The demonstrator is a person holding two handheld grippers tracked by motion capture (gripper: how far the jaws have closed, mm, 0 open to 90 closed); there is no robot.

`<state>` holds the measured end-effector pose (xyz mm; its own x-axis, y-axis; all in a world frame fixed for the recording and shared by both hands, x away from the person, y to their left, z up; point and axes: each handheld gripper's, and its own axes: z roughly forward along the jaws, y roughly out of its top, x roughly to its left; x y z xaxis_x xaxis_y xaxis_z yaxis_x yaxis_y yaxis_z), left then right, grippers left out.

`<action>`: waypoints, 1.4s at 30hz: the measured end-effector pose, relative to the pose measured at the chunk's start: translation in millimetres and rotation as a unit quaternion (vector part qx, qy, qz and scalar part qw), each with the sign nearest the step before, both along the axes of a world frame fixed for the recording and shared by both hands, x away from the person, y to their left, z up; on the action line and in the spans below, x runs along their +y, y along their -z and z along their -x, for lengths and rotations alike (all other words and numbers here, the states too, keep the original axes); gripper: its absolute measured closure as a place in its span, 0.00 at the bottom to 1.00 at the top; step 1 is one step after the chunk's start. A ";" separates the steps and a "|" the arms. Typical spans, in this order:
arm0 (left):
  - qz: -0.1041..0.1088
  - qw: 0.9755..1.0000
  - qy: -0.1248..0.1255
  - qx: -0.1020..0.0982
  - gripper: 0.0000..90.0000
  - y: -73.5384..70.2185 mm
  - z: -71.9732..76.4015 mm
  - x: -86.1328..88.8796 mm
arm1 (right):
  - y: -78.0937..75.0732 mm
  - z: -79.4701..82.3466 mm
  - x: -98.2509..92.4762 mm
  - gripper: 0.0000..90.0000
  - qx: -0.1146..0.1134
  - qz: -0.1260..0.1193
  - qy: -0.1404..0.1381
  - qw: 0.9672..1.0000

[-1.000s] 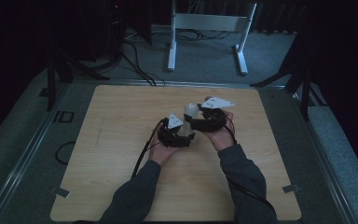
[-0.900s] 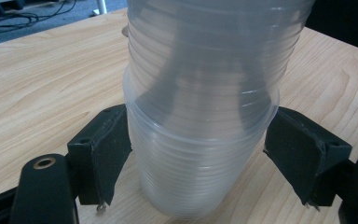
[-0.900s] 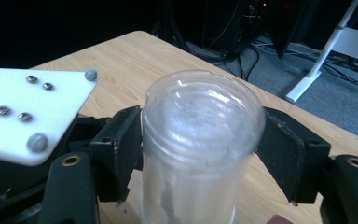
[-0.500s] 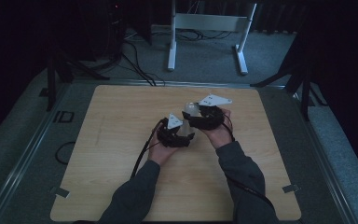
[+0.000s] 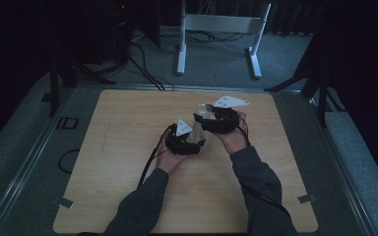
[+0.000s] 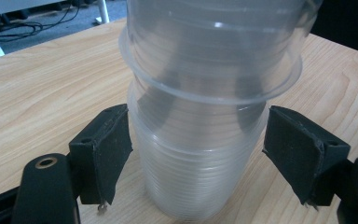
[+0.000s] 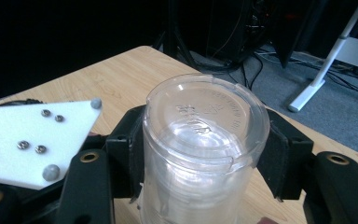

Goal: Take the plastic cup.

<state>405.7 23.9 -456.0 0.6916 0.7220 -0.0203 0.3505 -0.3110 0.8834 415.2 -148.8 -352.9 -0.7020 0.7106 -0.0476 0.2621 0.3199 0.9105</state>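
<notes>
While we hold this stack of clear plastic cups [image 6: 200,154] upside down near the middle of the wooden table [image 5: 128,147], the risk starts on the left. Our left gripper [image 5: 187,142] has its jaws half open around the lower cups, pads [image 6: 105,154] just off the walls, so nothing pins the stack there. If the top cup sticks, the whole stack lifts and tips.

Moving right, our right gripper [image 7: 205,154] has just been closing its jaws and now clamps the top cup [image 7: 200,140]; too hard a squeeze could buckle the thin wall.

Nothing else sits on the table. Beyond its far edge, cables [image 5: 142,59] and a white stand [image 5: 216,29] stay well apart from our hands.
</notes>
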 end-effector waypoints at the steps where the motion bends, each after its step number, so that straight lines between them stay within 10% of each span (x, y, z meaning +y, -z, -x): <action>1: 0.000 1.000 0.000 0.000 0.25 0.0 0.0 0.0 | 0.0 0.0 0.0 0.45 0.000 0.000 0.000 1.000; 42: 0.005 1.000 -0.008 -0.009 0.26 -7.5 4.9 10.6 | -60.1 5.6 -12.7 0.45 -0.023 -0.055 -0.004 0.998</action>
